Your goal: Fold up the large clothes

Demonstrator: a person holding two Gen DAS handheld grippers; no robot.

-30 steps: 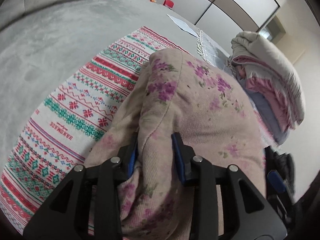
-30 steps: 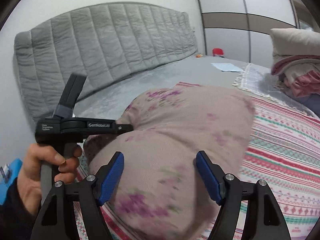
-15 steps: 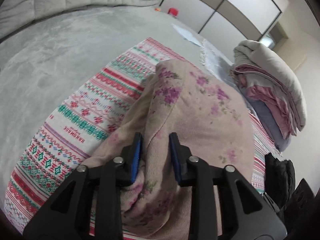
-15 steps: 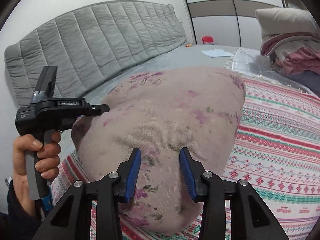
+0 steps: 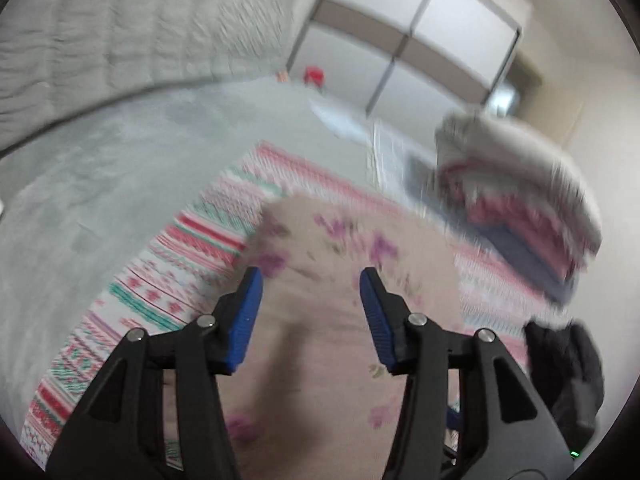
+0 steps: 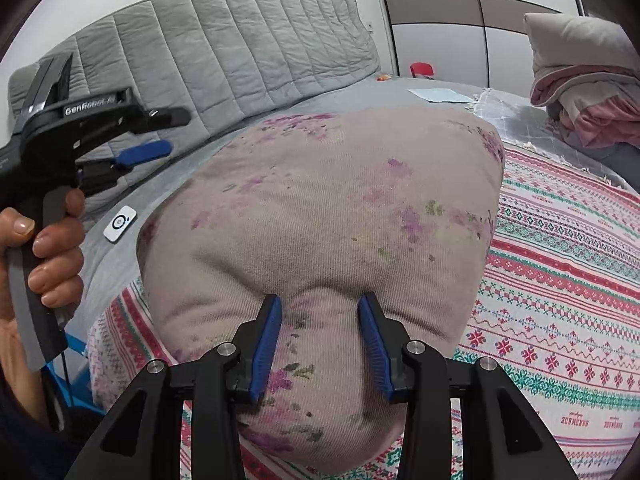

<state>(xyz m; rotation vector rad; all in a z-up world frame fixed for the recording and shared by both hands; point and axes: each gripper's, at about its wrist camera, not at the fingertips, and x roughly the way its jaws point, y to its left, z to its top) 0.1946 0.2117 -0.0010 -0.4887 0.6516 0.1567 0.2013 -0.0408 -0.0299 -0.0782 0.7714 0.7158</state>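
Observation:
A beige garment with purple flowers lies bundled on a striped pink, green and white cloth on the bed. My right gripper is shut on a fold of the garment at its near edge. My left gripper is open and empty, raised above the garment; that view is blurred by motion. The left gripper also shows in the right wrist view, held up at the left, clear of the garment.
A grey padded headboard runs along the back. A stack of folded bedding sits at the right, also in the left wrist view. A white remote lies on the grey bedspread. A black item is at the right.
My left gripper has let go of the garment, opened and lifted away. My right gripper has stayed shut on the fold it closed on half a second ago.

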